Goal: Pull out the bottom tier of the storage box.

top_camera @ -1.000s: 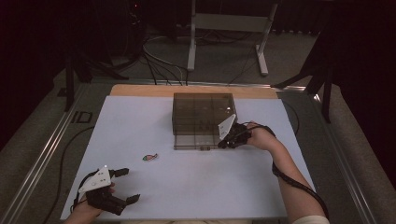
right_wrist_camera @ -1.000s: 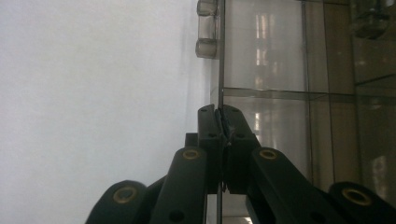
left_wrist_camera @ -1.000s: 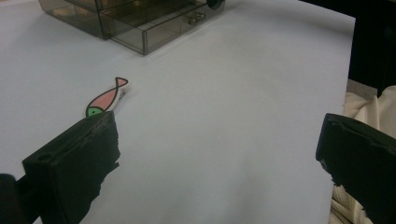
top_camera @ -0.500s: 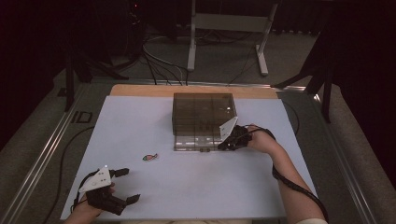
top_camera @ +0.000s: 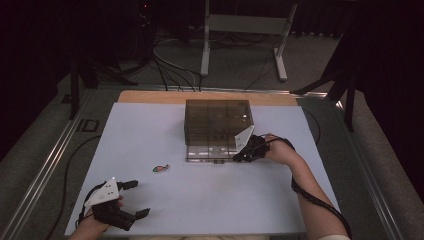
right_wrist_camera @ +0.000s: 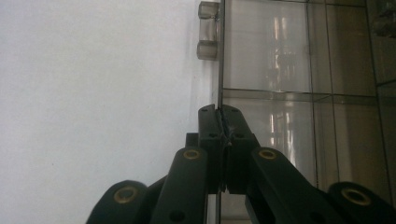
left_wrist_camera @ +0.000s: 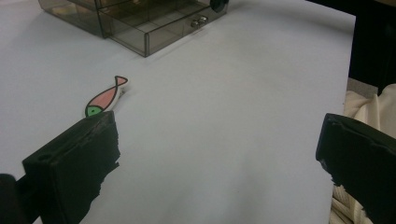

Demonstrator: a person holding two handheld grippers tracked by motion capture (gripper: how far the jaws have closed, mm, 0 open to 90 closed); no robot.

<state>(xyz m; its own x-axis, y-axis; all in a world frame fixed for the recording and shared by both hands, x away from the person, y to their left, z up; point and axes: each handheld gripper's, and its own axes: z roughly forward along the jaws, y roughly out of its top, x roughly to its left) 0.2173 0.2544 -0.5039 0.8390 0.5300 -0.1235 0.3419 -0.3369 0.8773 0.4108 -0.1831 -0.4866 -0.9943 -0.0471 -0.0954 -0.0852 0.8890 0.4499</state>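
A smoky clear drawer box (top_camera: 217, 120) stands at the middle back of the white table (top_camera: 225, 200), with its bottom drawer (top_camera: 210, 155) pulled out a little towards me. My right gripper (top_camera: 242, 155) is at that drawer's front right corner. In the right gripper view the right gripper (right_wrist_camera: 219, 114) is shut on the thin clear front wall (right_wrist_camera: 219, 70), below the small handle (right_wrist_camera: 208, 30). A small pink and green fish-shaped piece (top_camera: 160, 168) lies flat, left of the drawer. My left gripper (top_camera: 140, 198) rests open near the front left corner, its jaws wide apart and bare, with the fish (left_wrist_camera: 106, 97) just beyond one of them.
A wooden strip (top_camera: 200, 96) runs along the table's far edge. Metal rails (top_camera: 45, 165) flank the table. Cables (top_camera: 170, 70) and a desk frame (top_camera: 245, 30) are on the floor behind. A cable (top_camera: 310, 195) trails along the right forearm.
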